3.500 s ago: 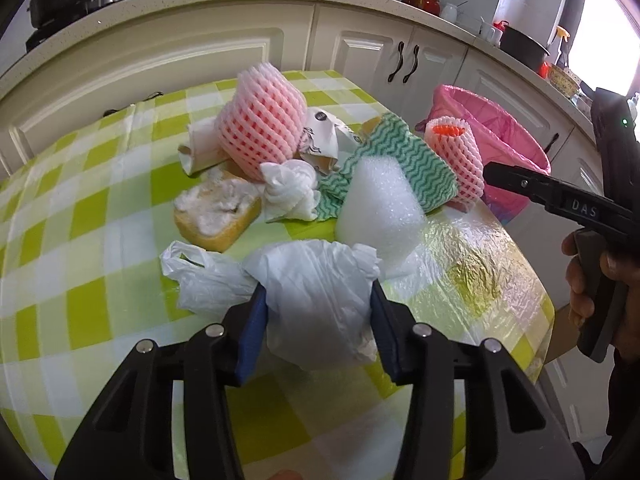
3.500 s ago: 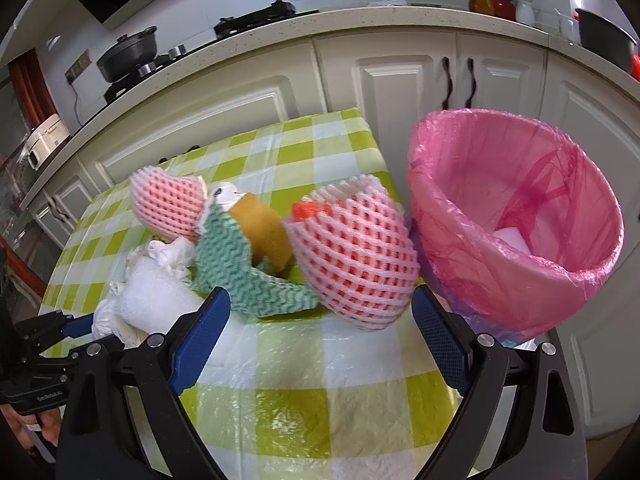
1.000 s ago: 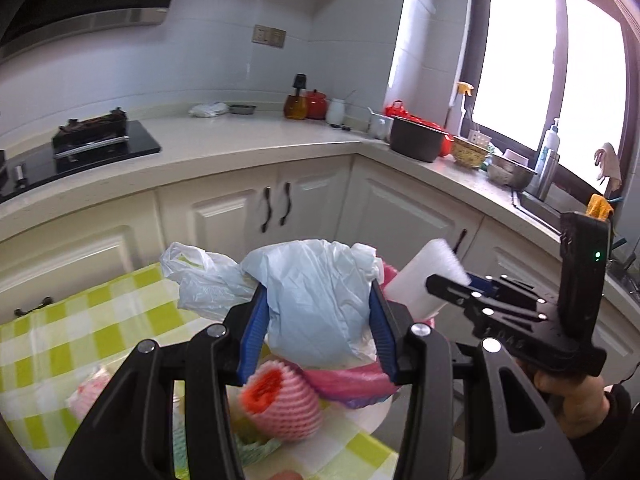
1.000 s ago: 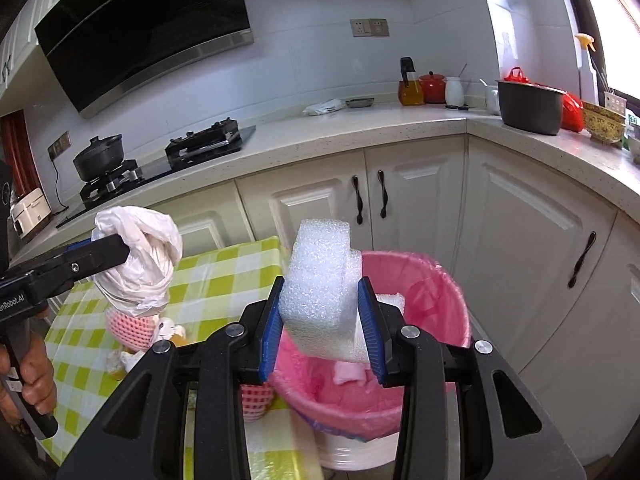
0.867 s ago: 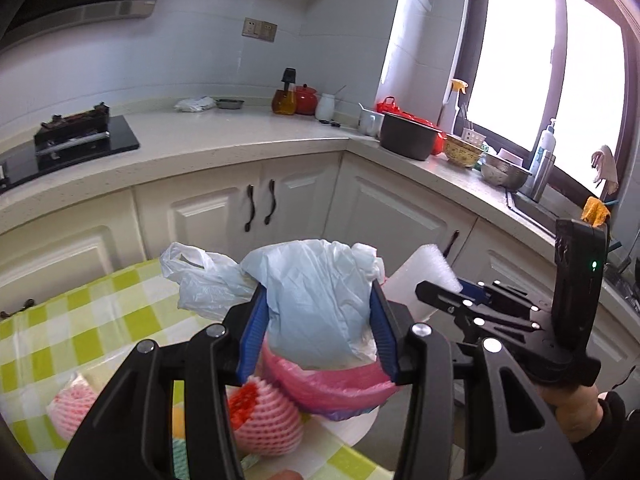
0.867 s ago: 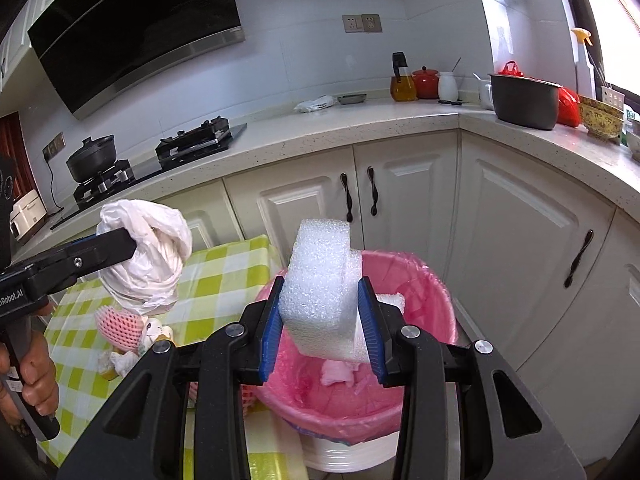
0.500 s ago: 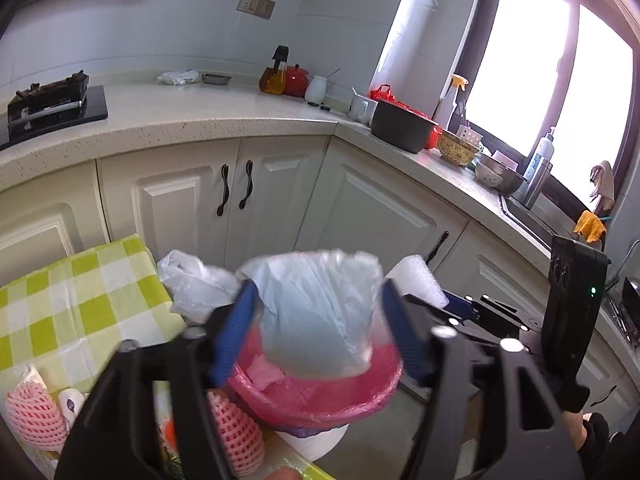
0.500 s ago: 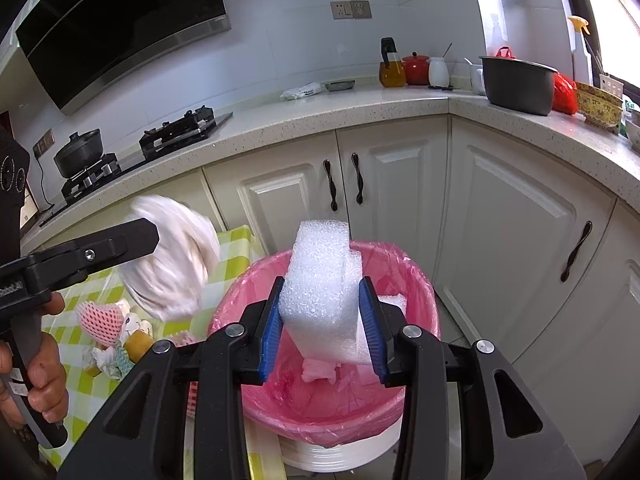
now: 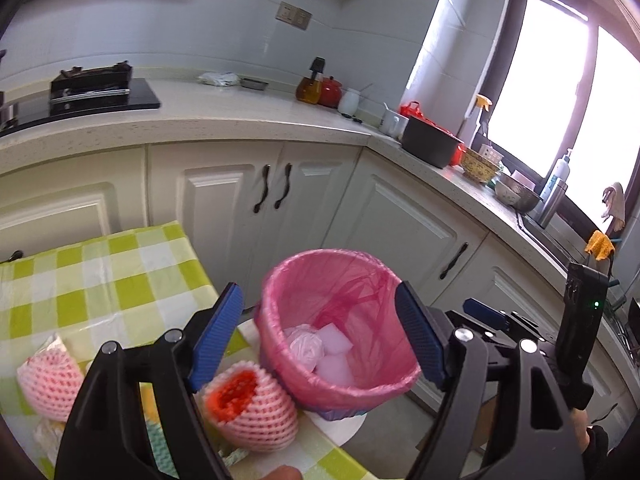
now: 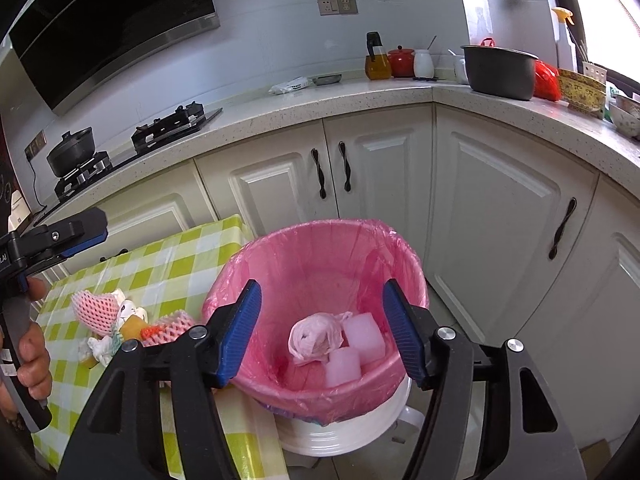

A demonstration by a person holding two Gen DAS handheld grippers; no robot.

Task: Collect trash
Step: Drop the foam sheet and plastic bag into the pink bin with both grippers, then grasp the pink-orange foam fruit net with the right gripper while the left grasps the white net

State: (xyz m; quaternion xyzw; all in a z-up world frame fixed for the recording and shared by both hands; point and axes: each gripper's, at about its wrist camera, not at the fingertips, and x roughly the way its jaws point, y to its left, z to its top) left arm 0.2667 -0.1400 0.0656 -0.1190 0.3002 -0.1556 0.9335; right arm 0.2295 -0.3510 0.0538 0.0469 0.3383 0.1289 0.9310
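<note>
A trash bin with a pink liner [image 9: 320, 253] [image 10: 320, 224] stands beside the checked table. A crumpled white plastic bag [image 9: 306, 346] [image 10: 316, 338] and white foam blocks [image 9: 336, 340] [image 10: 364, 336] lie at its bottom. My left gripper [image 9: 318, 300] hangs open above the bin with nothing between its fingers. My right gripper [image 10: 322, 292] is also over the bin, its jaws opening, with nothing between them. Pink foam net sleeves [image 9: 252, 404] [image 10: 96, 308] and other scraps lie on the table [image 9: 100, 280] [image 10: 180, 264].
White cabinets [image 10: 400, 184] stand close behind the bin, under a counter with a dark pot [image 10: 500, 72], bottles and a stove [image 10: 176, 124]. The bin sits on a white base [image 10: 348, 432]. A hand [image 10: 28, 356] holds the left tool at the table's edge.
The left gripper opened and the white bag dropped into the bin. The right gripper then opened and the foam block fell in beside it. Both views now look further down into the bin.
</note>
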